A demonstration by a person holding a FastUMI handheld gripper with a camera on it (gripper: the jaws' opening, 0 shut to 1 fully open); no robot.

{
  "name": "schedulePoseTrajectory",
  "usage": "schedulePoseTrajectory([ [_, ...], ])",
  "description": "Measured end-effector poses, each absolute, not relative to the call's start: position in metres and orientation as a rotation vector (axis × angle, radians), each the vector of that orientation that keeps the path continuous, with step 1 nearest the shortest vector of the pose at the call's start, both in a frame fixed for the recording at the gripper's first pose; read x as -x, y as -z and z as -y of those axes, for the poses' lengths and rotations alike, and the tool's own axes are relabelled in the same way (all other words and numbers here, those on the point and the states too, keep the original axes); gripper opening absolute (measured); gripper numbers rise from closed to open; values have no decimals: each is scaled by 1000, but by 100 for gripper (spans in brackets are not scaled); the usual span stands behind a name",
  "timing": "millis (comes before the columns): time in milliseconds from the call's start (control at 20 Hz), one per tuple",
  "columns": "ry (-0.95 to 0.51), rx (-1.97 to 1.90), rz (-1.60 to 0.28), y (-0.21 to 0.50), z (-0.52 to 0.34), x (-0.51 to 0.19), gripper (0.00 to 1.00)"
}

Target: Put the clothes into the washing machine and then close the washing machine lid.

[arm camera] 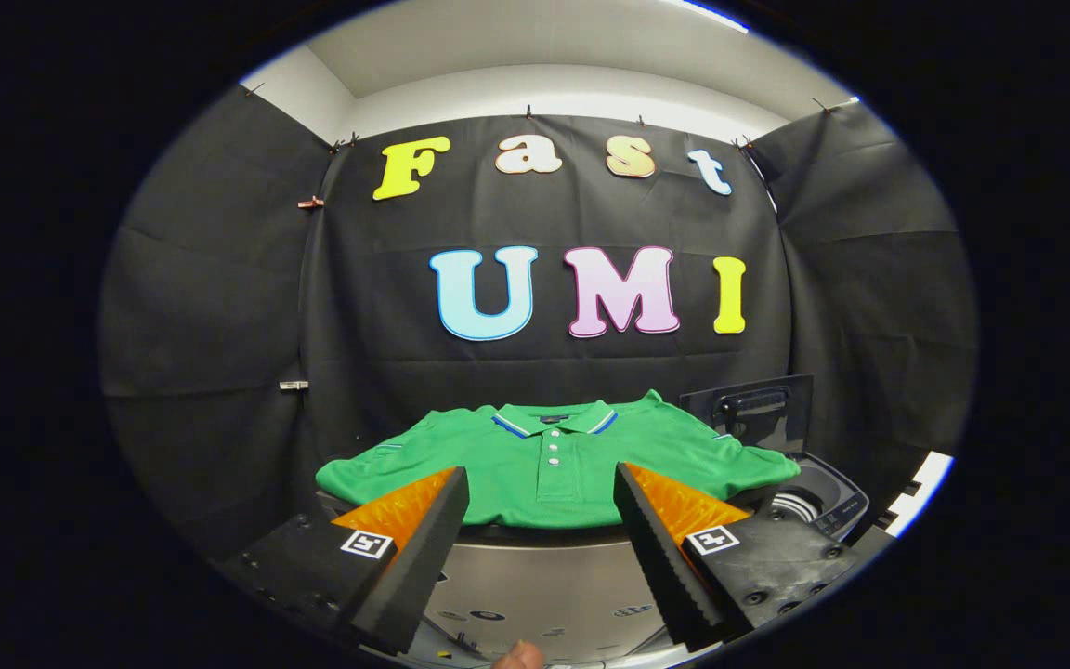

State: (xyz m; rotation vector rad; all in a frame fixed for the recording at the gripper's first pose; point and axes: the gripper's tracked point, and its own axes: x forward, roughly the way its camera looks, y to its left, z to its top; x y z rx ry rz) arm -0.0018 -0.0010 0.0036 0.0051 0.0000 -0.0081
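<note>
**Shirt dead ahead of spread tool; washer off to the right**

Tool (542, 492): fingers spread wide, nothing between them, no contact with anything. Gap between the tips is open onto the shirt front.

Left to right across the scene:

- Left sleeve of the shirt (544, 460) lies just beyond the left finger tip, flat on the desk (535, 537).
- Shirt body sits centred in the finger gap, just ahead of the tips. Green polo, spread flat, collar away from the tool, hem toward it. Button placket runs straight away from the tool, close to the midline of the gap. Long axis, sleeve to sleeve, runs crosswise to the fingers and is wider than the gap.
- Right sleeve reaches toward the washer (823, 497), whose open drum shows beyond the right finger. Sleeve end appears to lie near or over the washer rim; cannot tell if it touches.
- Lid (753, 409) stands raised behind the drum, at the shirt's right shoulder.

Judgement: task at its start, the shirt is not yet gripped. The hem edge is the nearest part, so a straight advance would meet cloth at mid-hem. Carry to the washer would then go rightward. Flat cloth gives little to pinch; the fingers may need to bunch a fold.
</note>
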Motion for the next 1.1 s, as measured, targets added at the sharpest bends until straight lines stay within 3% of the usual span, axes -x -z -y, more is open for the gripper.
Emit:
schedulePoseTrajectory([
  [1100, 11, -9, -8, 0, 3, -4, 99],
])
